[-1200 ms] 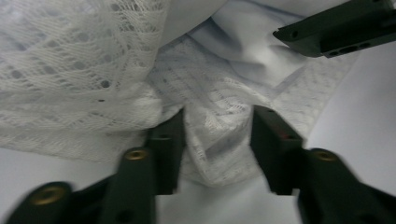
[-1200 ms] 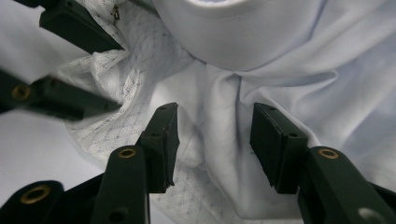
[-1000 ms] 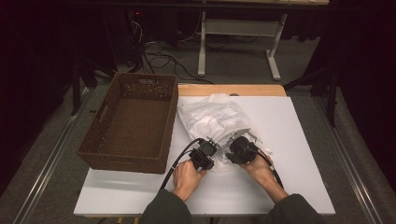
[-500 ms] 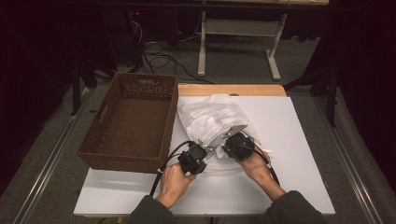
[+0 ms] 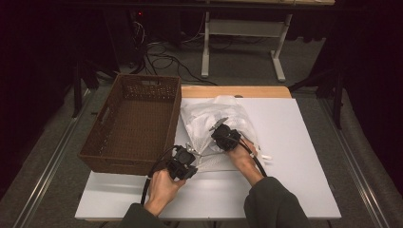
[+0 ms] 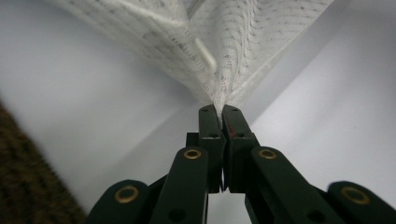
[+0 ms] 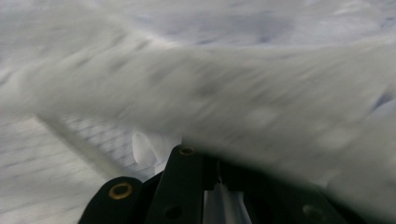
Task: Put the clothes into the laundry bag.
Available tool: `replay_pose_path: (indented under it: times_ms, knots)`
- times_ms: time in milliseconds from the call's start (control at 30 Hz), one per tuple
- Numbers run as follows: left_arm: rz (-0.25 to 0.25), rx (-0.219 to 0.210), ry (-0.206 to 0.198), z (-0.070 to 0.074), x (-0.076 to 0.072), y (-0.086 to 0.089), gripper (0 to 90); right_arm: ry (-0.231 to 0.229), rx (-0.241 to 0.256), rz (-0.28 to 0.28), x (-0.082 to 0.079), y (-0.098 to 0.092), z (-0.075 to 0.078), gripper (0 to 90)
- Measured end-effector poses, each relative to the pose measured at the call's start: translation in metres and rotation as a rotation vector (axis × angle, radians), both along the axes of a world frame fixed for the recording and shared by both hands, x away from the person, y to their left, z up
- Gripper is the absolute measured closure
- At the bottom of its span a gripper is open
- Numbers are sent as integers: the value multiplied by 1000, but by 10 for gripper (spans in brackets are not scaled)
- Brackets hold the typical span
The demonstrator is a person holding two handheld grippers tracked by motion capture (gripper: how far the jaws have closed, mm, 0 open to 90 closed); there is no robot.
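The flat white rectangular surface [image 5: 294, 156] carried everything, with a wooden strip along its far edge. On its left side sat the large dark brown woven rectangular basket [image 5: 135, 124], empty as far as the high view showed. Just right of the basket lay the crumpled white knitted cloth [image 5: 214, 124], bunched toward the middle of the surface, its near edge drawn out between the two hands. The left gripper [image 6: 220, 112] was clamped tight on a pinched corner of that cloth, the fabric fanning up and away from its closed jaws. The right gripper [image 5: 219, 129] was pushed in under a fold; its view was blurred and fabric covered the tips, so I could not tell whether it was open or closed. The main risk seemed to be a lopsided hold: if the right gripper had only a thin fold or nothing, pulling apart would drag the cloth sideways and bunch it further. A hard tug could also slip the small pinched corner out of the left gripper.
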State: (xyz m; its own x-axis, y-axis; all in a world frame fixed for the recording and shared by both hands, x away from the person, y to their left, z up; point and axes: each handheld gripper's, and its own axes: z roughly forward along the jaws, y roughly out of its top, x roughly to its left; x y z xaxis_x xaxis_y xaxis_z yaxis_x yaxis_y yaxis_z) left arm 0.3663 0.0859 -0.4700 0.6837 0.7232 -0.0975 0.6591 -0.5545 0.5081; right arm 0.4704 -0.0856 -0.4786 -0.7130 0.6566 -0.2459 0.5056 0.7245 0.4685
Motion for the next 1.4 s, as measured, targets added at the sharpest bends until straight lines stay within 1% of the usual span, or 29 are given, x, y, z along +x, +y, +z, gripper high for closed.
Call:
replay_pose_path:
  times_ms: [33,67,100,167,200,233,267,333,367,433,500,600,700,767,833,867,900,933,967,1033,1133,1167,1200,1233,1267,1300,1367,1400]
  knots:
    - [16,-6,-3,0,0,2,876,7,1,-6,2,0,1,873]
    - [21,-8,0,1,1,3,875,16,25,-15,4,0,1,863]
    - [26,-10,0,0,1,4,872,26,32,-21,3,1,2,840]
    - [30,-7,-2,-2,2,2,856,30,23,7,-3,1,4,757]
    - [26,2,-1,-2,2,1,833,26,25,23,-8,0,5,712]
    - [30,3,0,-3,3,0,791,22,25,30,-13,-2,8,686]
    - [36,5,-2,-4,3,-2,764,18,36,38,-19,-5,11,671]
    - [44,21,-5,-5,5,-4,724,20,52,47,-27,-12,16,656]
    - [46,23,-4,-4,6,-5,693,20,63,45,-31,-18,19,651]
    - [60,2,2,-4,7,-7,628,12,75,43,-36,-25,24,634]
    - [61,-6,9,-5,8,-8,566,10,80,44,-42,-29,29,610]
    - [64,3,14,-8,10,-13,533,8,78,53,-49,-34,29,576]
    - [70,-3,20,-11,12,-15,536,26,70,57,-53,-38,26,540]
    - [74,-10,18,-13,13,-16,601,35,68,57,-54,-41,23,533]
    - [56,-10,-1,-15,14,-16,720,54,61,46,-52,-44,20,554]
    - [51,-14,-2,-15,13,-17,780,56,56,42,-50,-44,17,598]
    - [46,-14,-5,-14,13,-17,816,67,47,31,-48,-44,15,653]
    - [45,-15,-10,-14,12,-17,835,67,44,33,-46,-43,12,704]
    - [39,-14,-7,-13,12,-16,850,68,28,34,-43,-42,10,776]
    - [40,-21,-2,-10,11,-13,862,58,23,27,-39,-39,6,866]
    - [36,-15,-9,-6,8,-10,867,54,24,15,-29,-36,2,887]
    - [40,-9,-13,-5,7,-9,868,57,26,-1,-26,-34,1,890]
    - [38,-1,-15,-4,6,-8,869,52,19,-12,-23,-32,1,891]
    - [42,3,-22,-3,5,-7,870,50,16,-13,-19,-31,1,892]
    - [44,-3,-33,-2,5,-5,871,39,10,-19,-15,-30,1,892]
    - [50,-10,-40,-2,4,-4,872,35,14,-28,-11,-29,1,892]
    - [62,-19,-44,-1,4,-1,872,22,27,-49,-5,-29,-1,893]
    - [65,-18,-44,0,4,2,873,22,31,-55,-2,-30,-3,894]
